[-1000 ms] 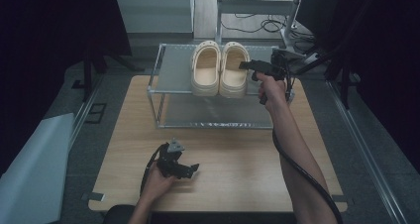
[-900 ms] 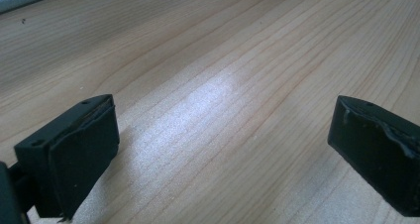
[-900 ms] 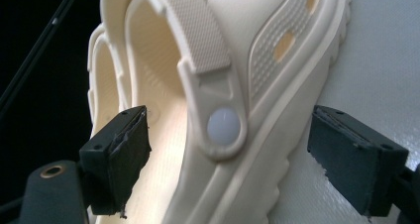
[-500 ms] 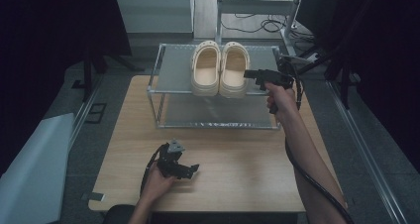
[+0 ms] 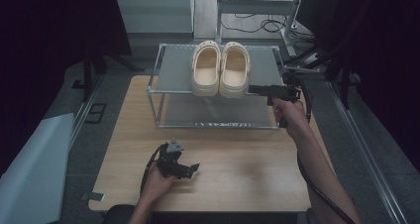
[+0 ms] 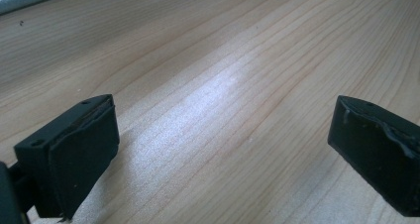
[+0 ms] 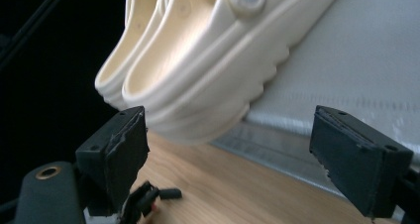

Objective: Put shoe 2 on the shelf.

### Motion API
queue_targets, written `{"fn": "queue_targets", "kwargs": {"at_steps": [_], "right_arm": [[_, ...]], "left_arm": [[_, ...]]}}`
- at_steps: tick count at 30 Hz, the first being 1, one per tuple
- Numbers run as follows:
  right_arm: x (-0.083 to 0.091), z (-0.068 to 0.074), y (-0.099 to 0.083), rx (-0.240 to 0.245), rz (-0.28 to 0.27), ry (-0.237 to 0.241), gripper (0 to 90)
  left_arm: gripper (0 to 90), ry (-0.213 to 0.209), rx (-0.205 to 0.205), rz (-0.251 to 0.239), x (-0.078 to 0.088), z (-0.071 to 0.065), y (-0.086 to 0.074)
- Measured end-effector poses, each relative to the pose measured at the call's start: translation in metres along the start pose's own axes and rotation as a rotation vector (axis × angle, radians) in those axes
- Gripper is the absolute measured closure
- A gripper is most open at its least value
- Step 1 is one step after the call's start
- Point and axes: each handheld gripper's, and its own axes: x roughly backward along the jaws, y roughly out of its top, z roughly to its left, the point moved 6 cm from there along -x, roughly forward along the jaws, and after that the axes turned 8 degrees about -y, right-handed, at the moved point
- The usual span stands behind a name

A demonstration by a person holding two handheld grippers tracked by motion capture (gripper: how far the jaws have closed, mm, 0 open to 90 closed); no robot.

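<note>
reaching in from the right side of the rack point(image 5: 163, 68), the right gripper point(image 5: 253, 89) sits level with the top shelf, its jaws spread wide with nothing between them. jaw tips close to the heel of the right clog point(image 5: 234, 70), not touching as far as the high view tells. in the right gripper view the clog's point(image 7: 208, 60) cream ribbed sole overhangs the shelf's front edge, heel toward the camera, standing ahead of the gap between the two black jaws.

pair of cream clogs side by side on the top shelf of the metal rack, toes pointing away, left clog point(image 5: 205, 68) just beside its mate, heels at the near edge.

left gripper point(image 5: 190, 168) rests low on the wooden table point(image 5: 237, 179), near the front edge, well apart from the rack. jaws wide apart, bare wood grain between them in the left gripper view point(image 6: 223, 135).
</note>
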Motion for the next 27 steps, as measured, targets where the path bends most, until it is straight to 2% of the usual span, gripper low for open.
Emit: {"fn": "queue_targets", "kwargs": {"at_steps": [6, 9, 10, 11, 13, 14, 15, 16, 17, 19, 20, 21, 27], "right_arm": [[0.005, -0.005, -0.017, 0.038, 0.017, 0.001, 14.7], [0.007, -0.011, -0.032, 0.087, 0.034, -0.025, 14.5], [0.007, -0.011, -0.032, 0.087, 0.034, -0.025, 14.5], [0.008, -0.014, -0.04, 0.12, 0.043, -0.047, 14.5], [0.009, -0.017, -0.049, 0.155, 0.058, -0.069, 14.2], [0.009, -0.017, -0.049, 0.155, 0.058, -0.069, 14.2], [0.009, -0.02, -0.059, 0.192, 0.068, -0.095, 14.0], [0.009, -0.02, -0.059, 0.192, 0.068, -0.095, 14.0], [0.008, -0.024, -0.069, 0.229, 0.081, -0.118, 13.6], [0.007, -0.028, -0.079, 0.271, 0.089, -0.146, 13.4], [0.007, -0.028, -0.079, 0.271, 0.089, -0.146, 13.4], [0.006, -0.032, -0.089, 0.315, 0.096, -0.163, 13.1], [-0.001, -0.044, -0.122, 0.433, 0.09, -0.216, 12.7]], "left_arm": [[0.0, 0.001, 0.006, -0.012, 0.001, 0.0, 0.0], [0.0, 0.001, 0.001, -0.015, 0.001, 0.0, 0.0], [0.0, 0.001, 0.001, -0.015, 0.001, 0.0, 0.0], [0.0, 0.002, 0.002, -0.015, 0.001, 0.0, 0.0], [0.0, 0.003, 0.002, -0.015, 0.001, 0.001, 0.0], [0.0, 0.003, 0.002, -0.015, 0.001, 0.001, 0.0], [0.0, 0.004, 0.0, -0.013, 0.001, 0.001, 0.0], [0.0, 0.004, 0.0, -0.013, 0.001, 0.001, 0.0], [0.0, 0.004, 0.0, -0.012, 0.001, 0.001, 0.0], [0.0, 0.005, -0.003, -0.01, 0.001, 0.001, 0.0], [0.0, 0.005, -0.003, -0.01, 0.001, 0.001, 0.0], [0.0, 0.004, 0.0, -0.012, 0.001, 0.001, 0.0], [0.0, 0.002, -0.002, -0.013, 0.002, 0.0, -0.001]]}}
